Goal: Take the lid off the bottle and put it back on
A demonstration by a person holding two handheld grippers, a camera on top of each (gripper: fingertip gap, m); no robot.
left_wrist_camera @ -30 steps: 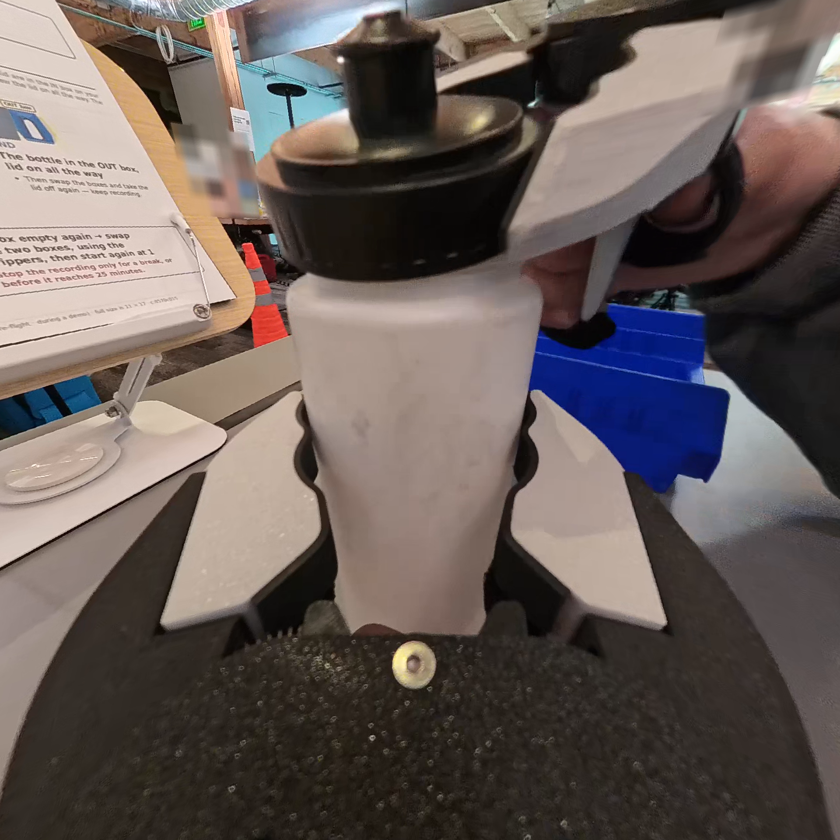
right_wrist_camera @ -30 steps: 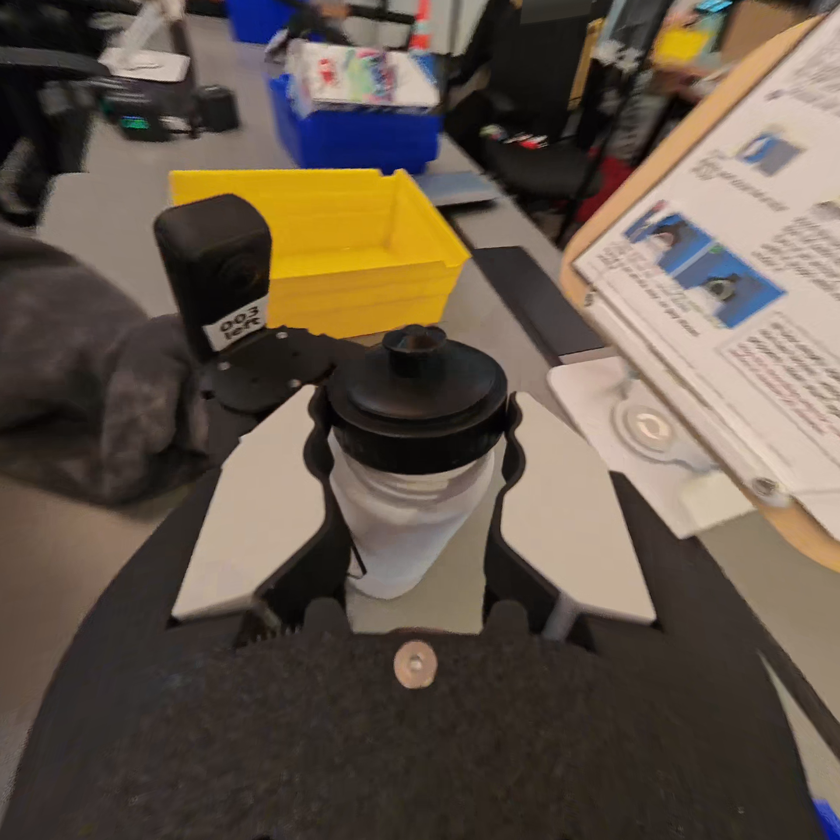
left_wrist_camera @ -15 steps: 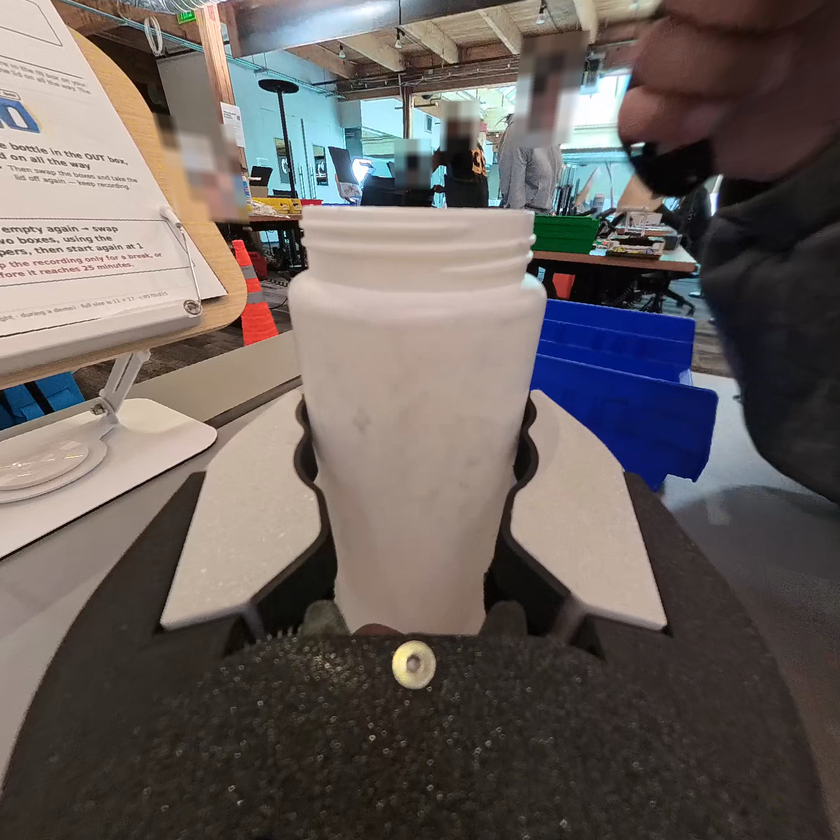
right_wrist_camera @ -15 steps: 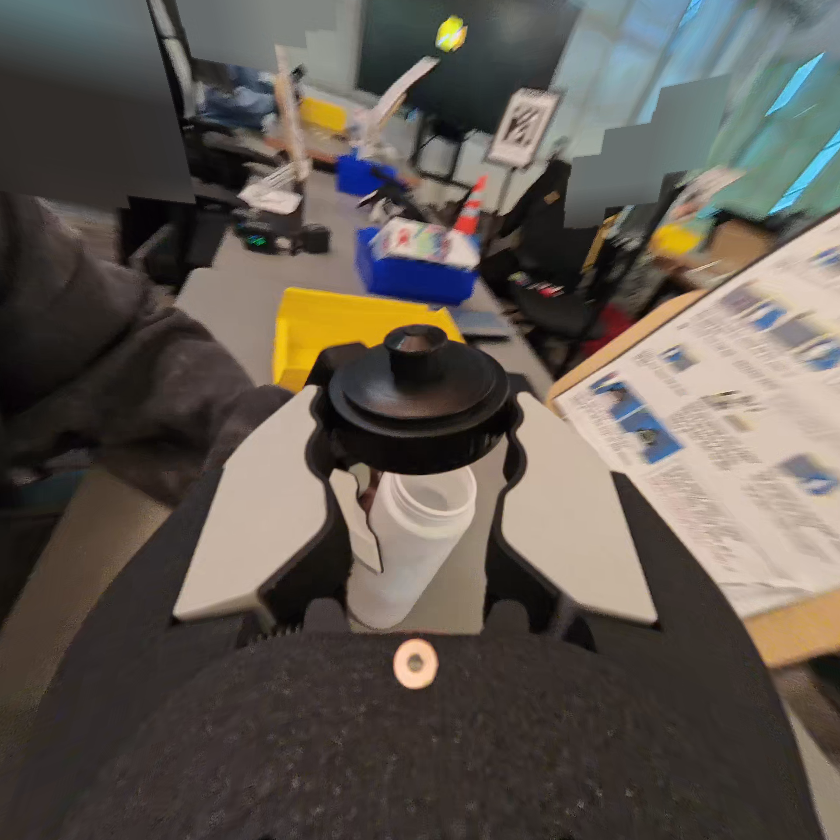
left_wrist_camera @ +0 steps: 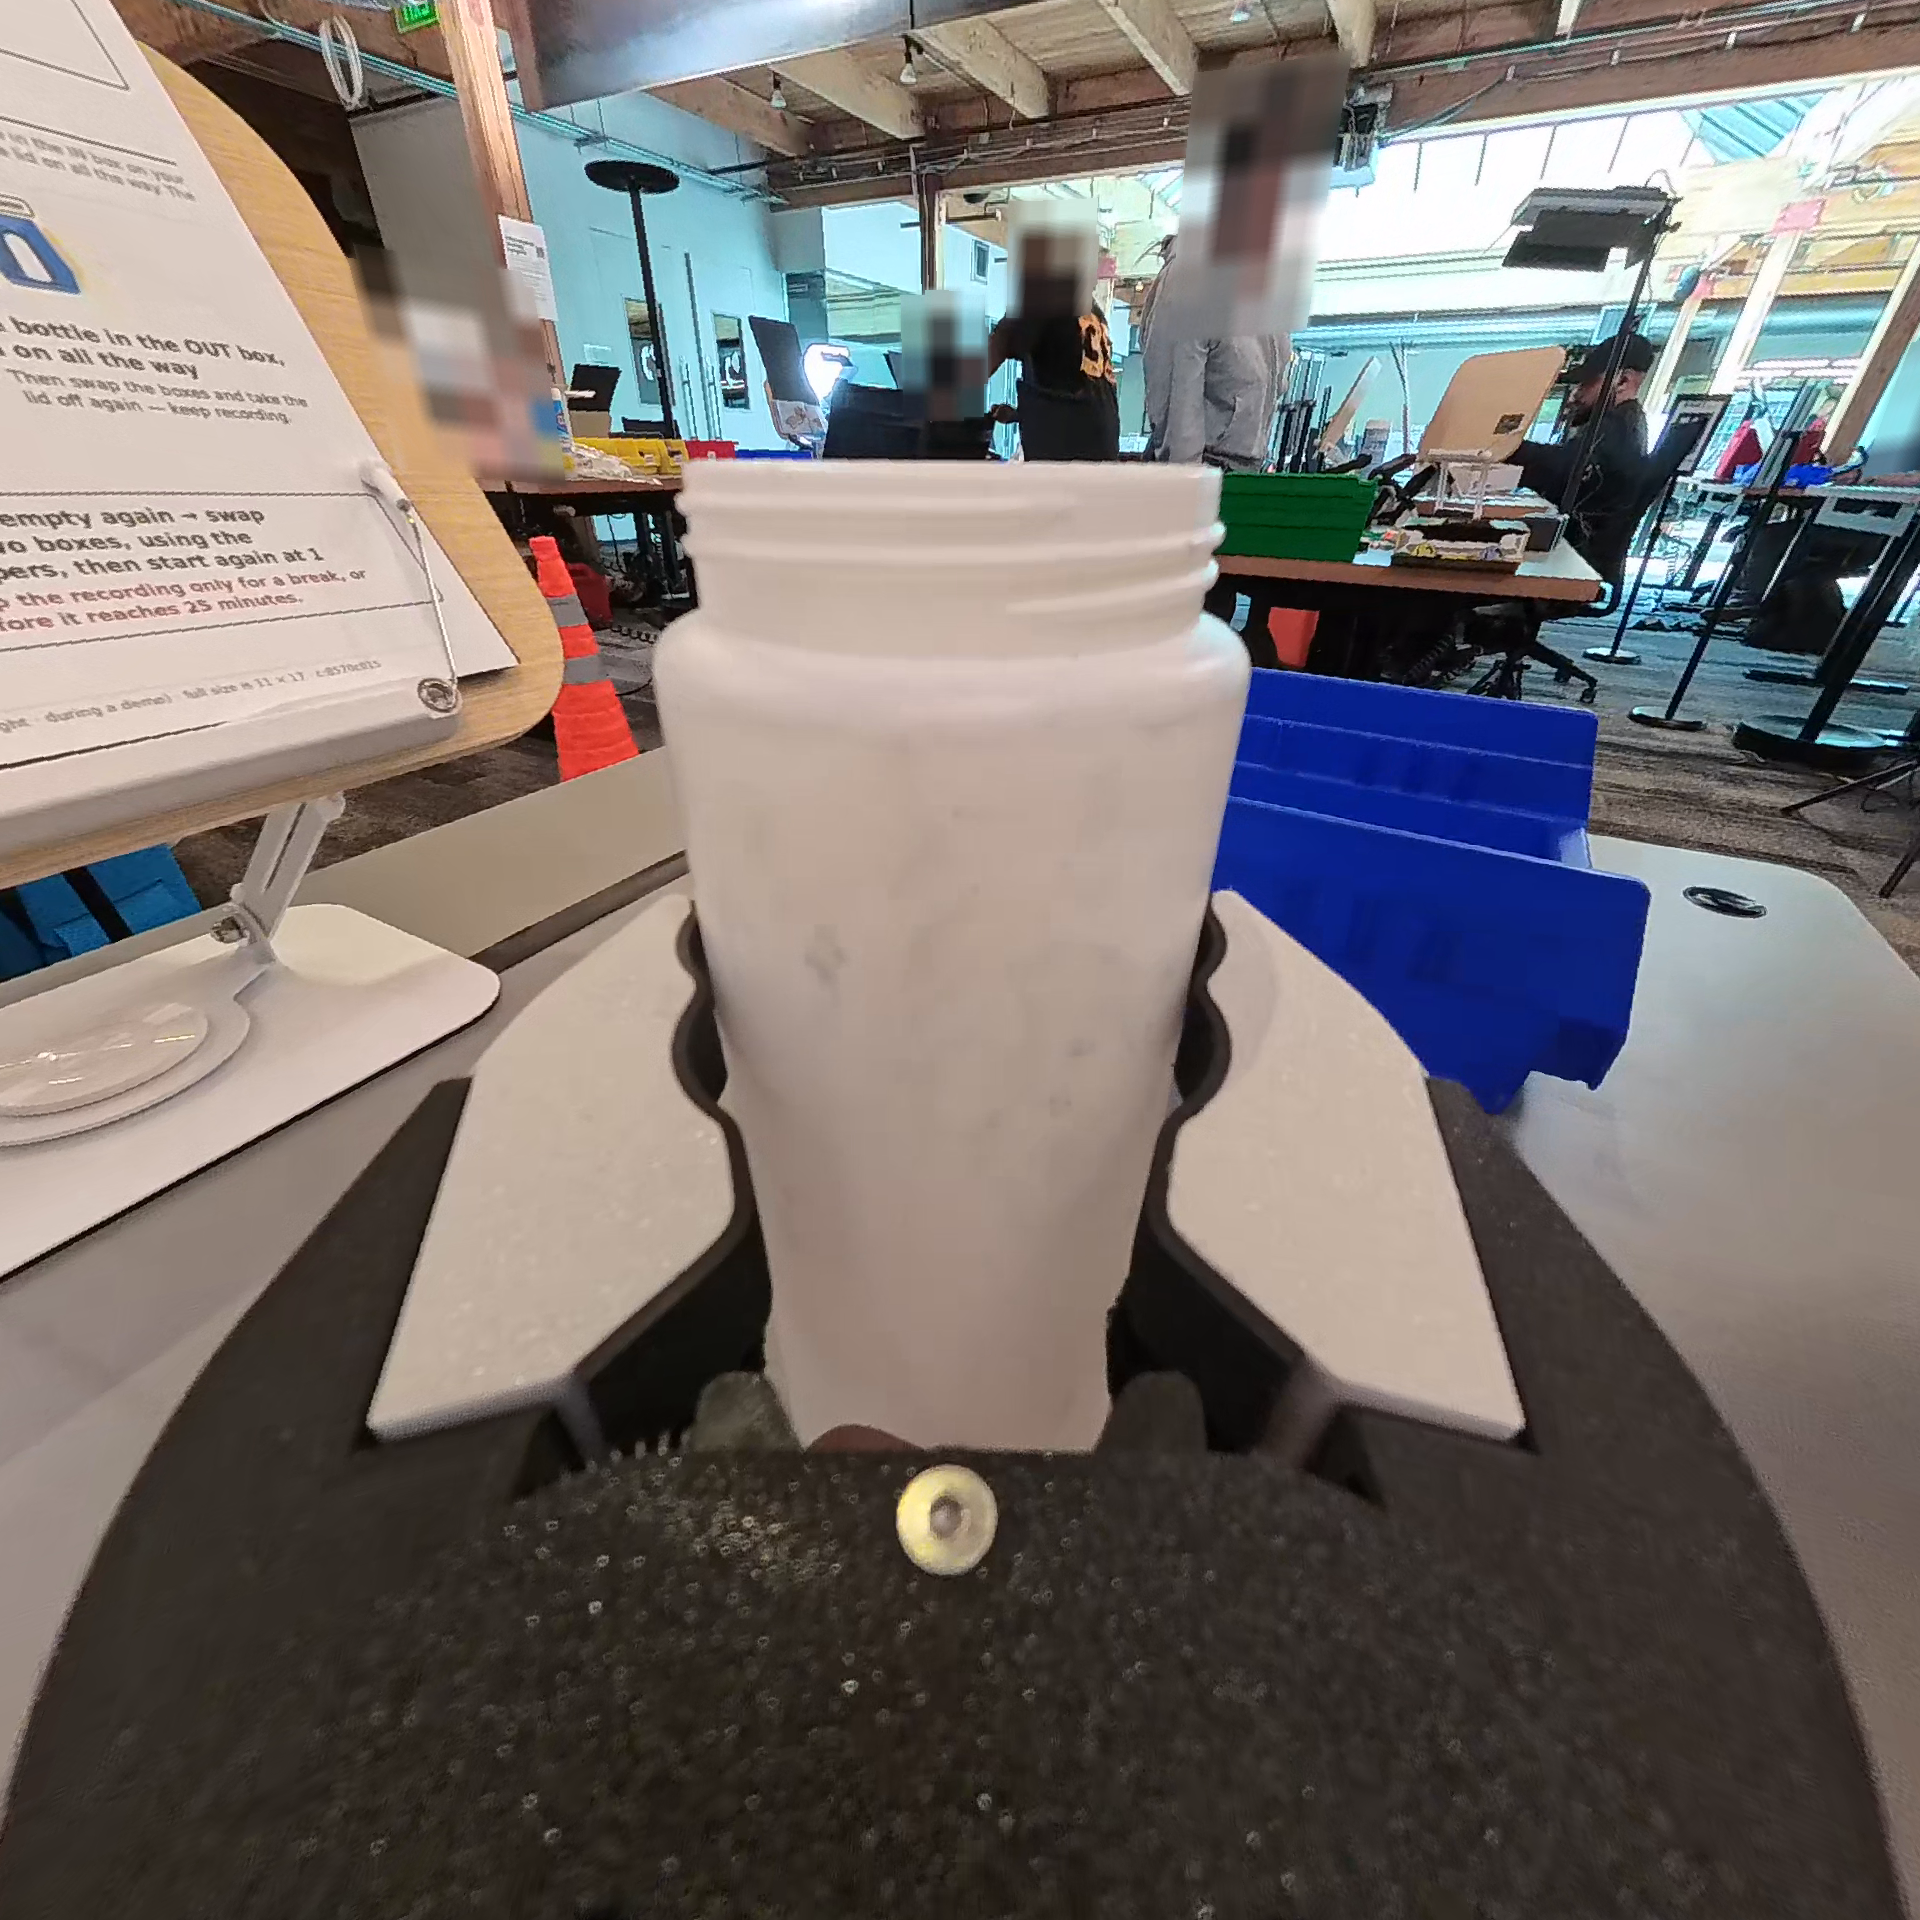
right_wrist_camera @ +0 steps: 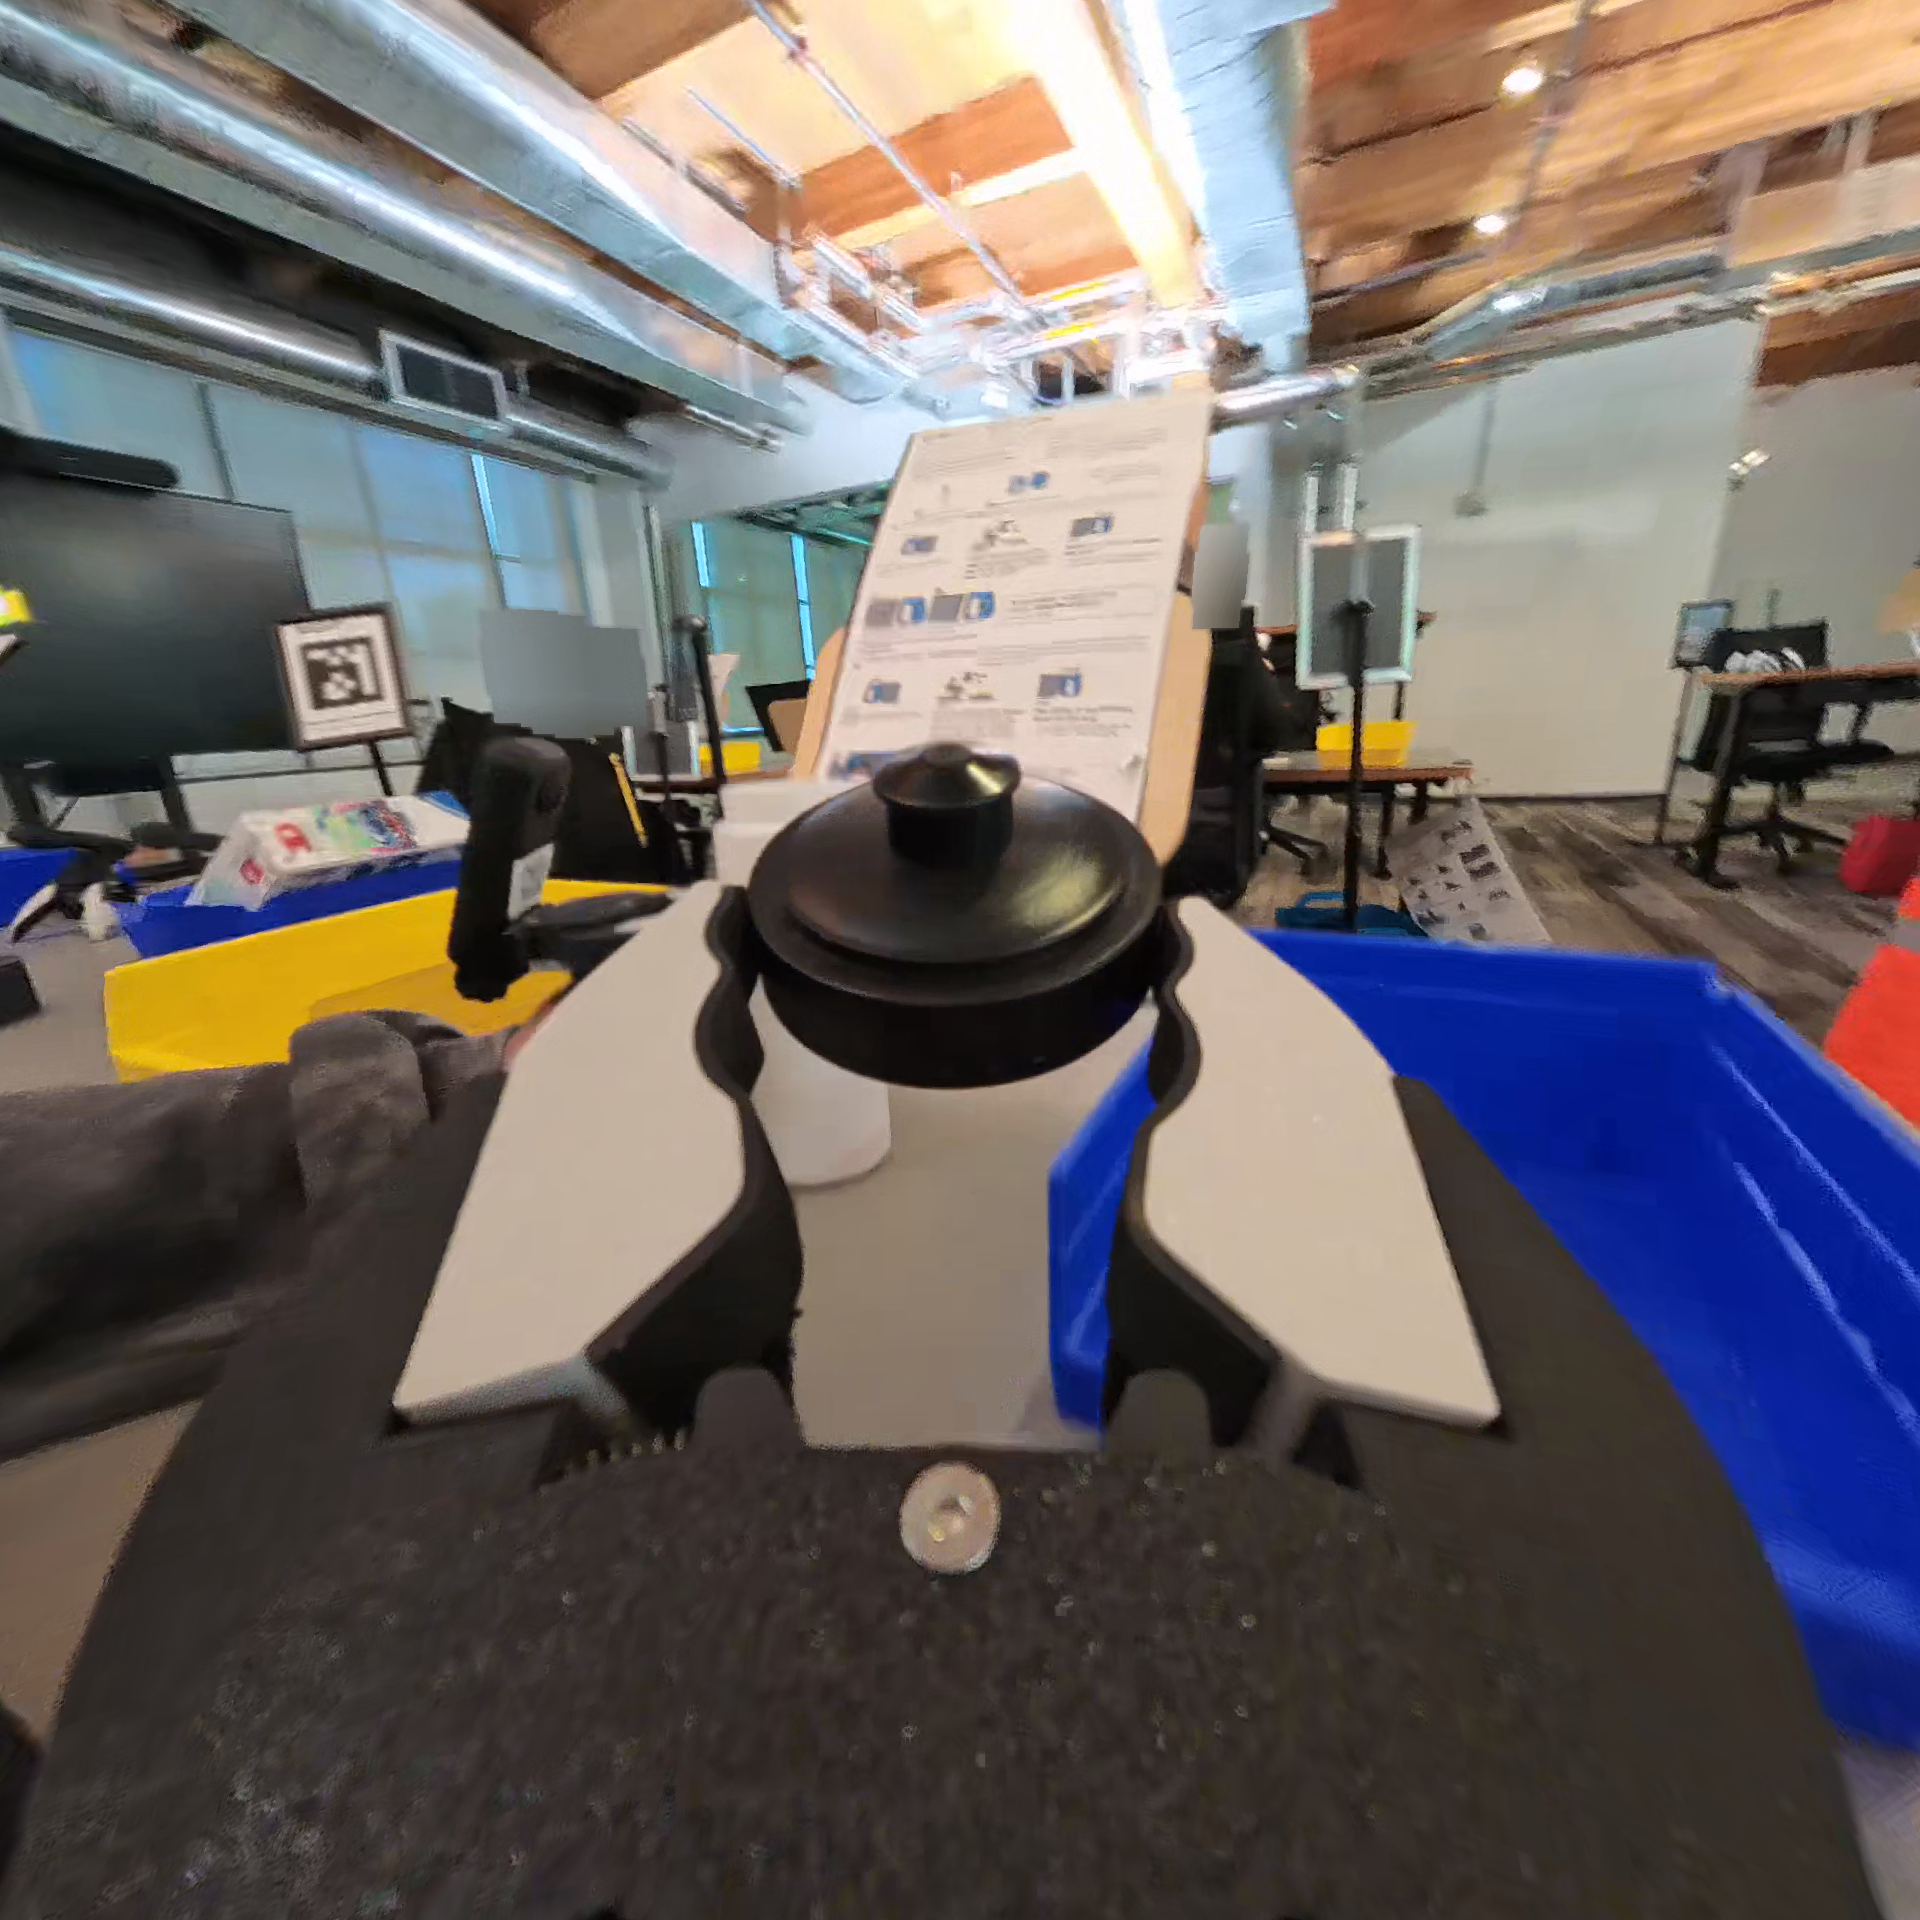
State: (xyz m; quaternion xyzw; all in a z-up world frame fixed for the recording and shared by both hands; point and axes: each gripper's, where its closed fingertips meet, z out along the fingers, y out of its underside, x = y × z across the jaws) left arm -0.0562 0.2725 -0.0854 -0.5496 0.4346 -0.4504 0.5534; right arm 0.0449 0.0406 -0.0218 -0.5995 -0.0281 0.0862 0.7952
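Left tongs [left_wrist_camera: 951, 1049] are squeezing a white plastic bottle [left_wrist_camera: 951, 914], upright, threaded neck showing bare. Right tongs [right_wrist_camera: 951, 977] are gripping its black knobbed lid [right_wrist_camera: 951, 914].

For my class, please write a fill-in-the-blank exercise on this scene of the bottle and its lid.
1. The left gripper is shut on the white plastic ____.
2. The right gripper holds the round ____ screw lid with a spout.
3. The bottle's threaded neck is ____, with no lid on it.
4. Beside the bottle stands a ____ plastic bin.

Missing words: bottle; black; open; blue
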